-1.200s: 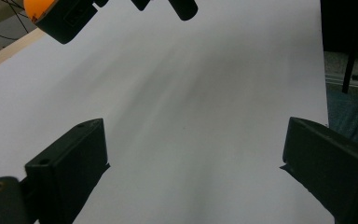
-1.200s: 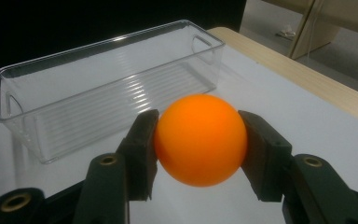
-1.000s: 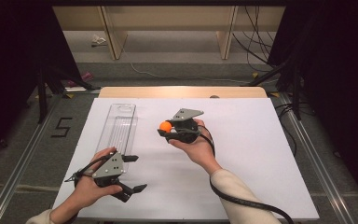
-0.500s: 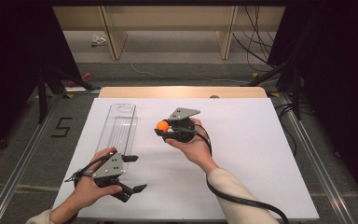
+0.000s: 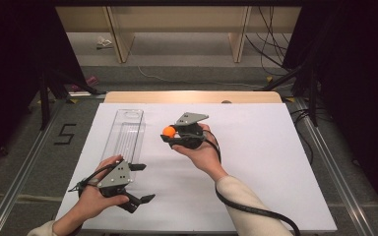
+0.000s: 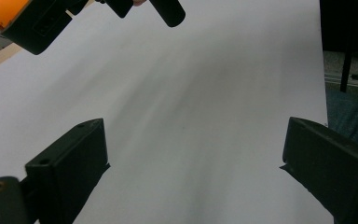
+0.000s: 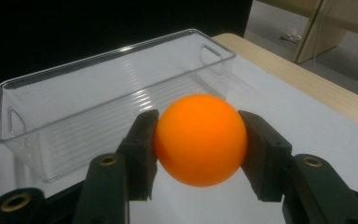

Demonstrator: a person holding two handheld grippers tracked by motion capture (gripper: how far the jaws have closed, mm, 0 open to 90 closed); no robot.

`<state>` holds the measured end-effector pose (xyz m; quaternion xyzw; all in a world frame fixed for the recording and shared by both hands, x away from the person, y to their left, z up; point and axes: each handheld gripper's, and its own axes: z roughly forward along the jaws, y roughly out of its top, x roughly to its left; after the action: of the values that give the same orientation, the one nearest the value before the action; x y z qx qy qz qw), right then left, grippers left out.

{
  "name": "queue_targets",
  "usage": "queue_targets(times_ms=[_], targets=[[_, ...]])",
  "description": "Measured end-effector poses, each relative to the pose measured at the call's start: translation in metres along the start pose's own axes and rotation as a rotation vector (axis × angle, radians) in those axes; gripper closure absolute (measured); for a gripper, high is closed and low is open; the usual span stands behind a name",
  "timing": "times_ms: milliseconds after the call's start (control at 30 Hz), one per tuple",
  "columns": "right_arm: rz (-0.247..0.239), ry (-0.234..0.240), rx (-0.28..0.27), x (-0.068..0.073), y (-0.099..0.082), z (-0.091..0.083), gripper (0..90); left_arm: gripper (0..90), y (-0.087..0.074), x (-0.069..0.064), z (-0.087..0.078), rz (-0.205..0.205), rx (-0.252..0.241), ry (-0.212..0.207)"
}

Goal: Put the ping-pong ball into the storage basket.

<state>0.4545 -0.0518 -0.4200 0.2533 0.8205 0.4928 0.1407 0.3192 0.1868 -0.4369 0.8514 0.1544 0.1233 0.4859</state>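
An orange ball (image 7: 200, 139) is clamped between the two jaws of the right gripper (image 5: 173, 135), one pad pressed on each side of it and its top and front left bare; it is carried clear of the white table cover (image 5: 256, 162), not resting on it. Straight ahead of the jaws, past the ball, a clear plastic bin (image 7: 98, 98) is seen lying lengthwise, open side up and with nothing in it; in the high view the bin (image 5: 127, 133) sits just beside the ball (image 5: 169, 131), on the side the jaws point toward. The step in hand is judged to be the carry of the ball to the bin, grasp already made, drop not yet done. For the next move the ball must be taken over the near wall of the bin and brought above its floor, then the jaws spread so it falls inside; a low release is called for, since a ball this light is likely to bounce or roll out. The left gripper (image 5: 137, 186) is held near the near end of the bin, jaws spread wide with only bare cover between them, nothing held.
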Motion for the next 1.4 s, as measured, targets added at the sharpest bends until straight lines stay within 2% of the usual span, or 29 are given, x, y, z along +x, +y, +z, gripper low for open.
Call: queue_targets(times_ms=[1400], targets=[[0.001,0.014,-0.007,0.006,0.015,0.02,51.5,6.3,0.0,0.0,0.0,0.008,0.007,-0.002]])
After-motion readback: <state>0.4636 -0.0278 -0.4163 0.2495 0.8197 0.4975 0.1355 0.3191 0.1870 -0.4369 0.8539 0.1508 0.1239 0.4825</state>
